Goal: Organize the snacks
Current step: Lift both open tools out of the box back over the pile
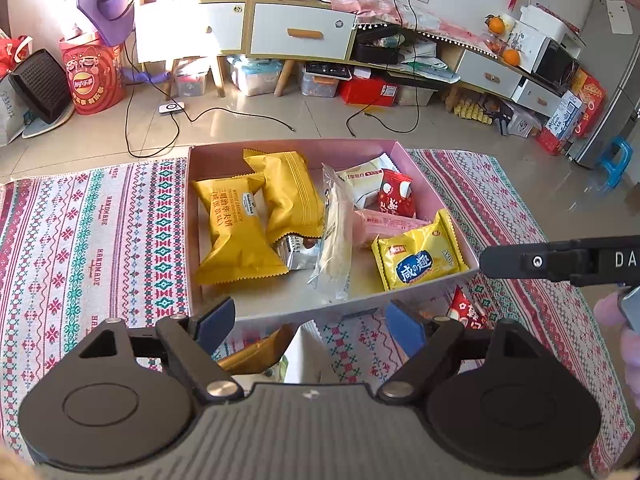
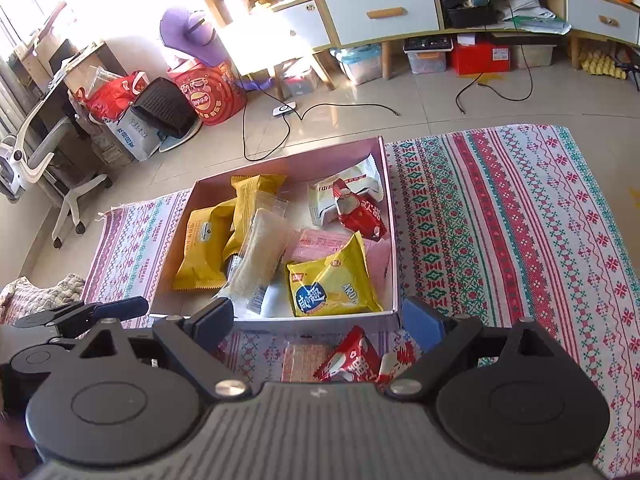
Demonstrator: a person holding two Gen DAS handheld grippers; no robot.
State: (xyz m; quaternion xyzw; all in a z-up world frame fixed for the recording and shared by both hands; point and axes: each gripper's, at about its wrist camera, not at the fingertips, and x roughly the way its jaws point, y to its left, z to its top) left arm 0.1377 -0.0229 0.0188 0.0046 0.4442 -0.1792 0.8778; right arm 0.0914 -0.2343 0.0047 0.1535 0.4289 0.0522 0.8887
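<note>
I hold my left gripper [image 1: 310, 320] tilted steeply down over the near edge of the shallow pink cardboard box [image 1: 394, 148], its blue-padded jaws spread wide with nothing between them. My right gripper [image 2: 318, 320] slants down the same way beside it, jaws equally wide and empty; one of its black fingers reaches into the left view from the right, over the box's near right corner.

The box sits on a woven cloth with red and green patterns [image 1: 100, 240]. Inside lie two mustard-yellow pillow packets [image 1: 236, 228], a long clear wrapper with a pale bar [image 1: 334, 236], a bright yellow biscuit packet with a blue oval label [image 1: 418, 256], a pink packet [image 1: 384, 222], a small red-and-white packet [image 1: 396, 194] and a white packet [image 1: 368, 176].

Outside, on the cloth just before the near wall, lie a red-and-white packet [image 2: 352, 360] and a gold wrapper [image 1: 256, 350].
</note>
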